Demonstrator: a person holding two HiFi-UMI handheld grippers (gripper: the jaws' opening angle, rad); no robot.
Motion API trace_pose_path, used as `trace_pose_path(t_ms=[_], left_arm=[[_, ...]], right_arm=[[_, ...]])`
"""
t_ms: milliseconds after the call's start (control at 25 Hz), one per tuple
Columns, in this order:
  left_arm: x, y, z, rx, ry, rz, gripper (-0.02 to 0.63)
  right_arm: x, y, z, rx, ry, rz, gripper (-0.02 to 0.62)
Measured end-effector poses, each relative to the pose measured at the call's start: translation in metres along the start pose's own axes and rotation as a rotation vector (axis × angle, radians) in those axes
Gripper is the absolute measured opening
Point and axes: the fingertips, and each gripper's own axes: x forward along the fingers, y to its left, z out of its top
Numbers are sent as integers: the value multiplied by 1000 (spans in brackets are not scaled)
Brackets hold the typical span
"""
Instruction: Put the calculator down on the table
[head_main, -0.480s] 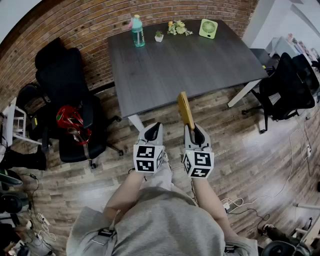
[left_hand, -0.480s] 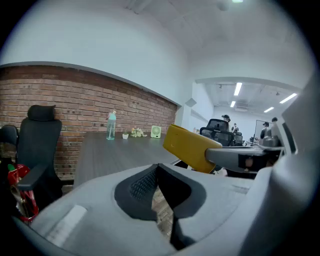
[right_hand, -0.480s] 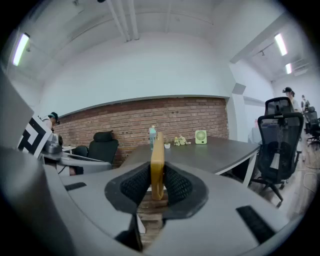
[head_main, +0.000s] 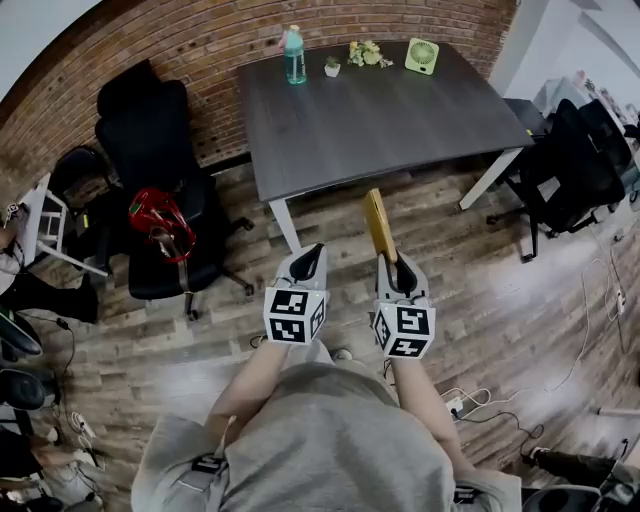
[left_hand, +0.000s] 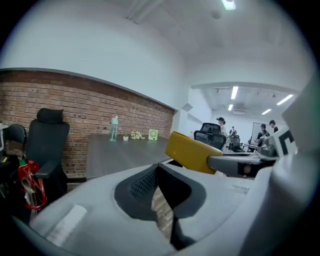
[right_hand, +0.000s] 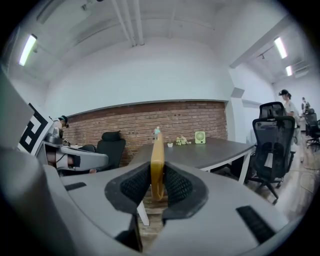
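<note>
Well short of the table (head_main: 400, 120), the right gripper (head_main: 388, 262) pinches the yellow calculator (head_main: 377, 224) by its near end, on edge, out over the wood floor (head_main: 520, 300). The left gripper (head_main: 307, 262) hangs beside it, jaws together and empty. With so little of it gripped, the calculator could pivot, slip free, or clip the table's edge on approach.

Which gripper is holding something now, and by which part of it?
The right gripper holds the yellow calculator by its near end, pads on its two flat faces. The left gripper holds nothing.
</note>
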Motion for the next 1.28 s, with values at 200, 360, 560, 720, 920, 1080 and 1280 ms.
trace_pose_path(t_ms=[200,360,560,720,920,1080,1280], left_arm=[[-12,-13,-2,3,-18,-17,18],[-19,-14,-2,5,-21,-20,18],[-20,-13,-3,11,-21,-32,18],[-19,-13,-5,6,-19,-41,18],[-18,-18,-4,-1,-19,-51,18],[-18,-20,-1,-1,-27,-58,18],[-18,-17,-2,-11,-20,-62,18]], right_arm=[[-20,-2,2,-11,-19,5,78],[-28,4,1,-32,-15,12,78],[-30,7,-1,-21,-15,8,78],[-29,7,0,-21,-14,8,78],[-30,4,4,-15,-16,6,78],[-30,2,7,1,-21,2,78],[-29,2,9,8,-25,-1,78]])
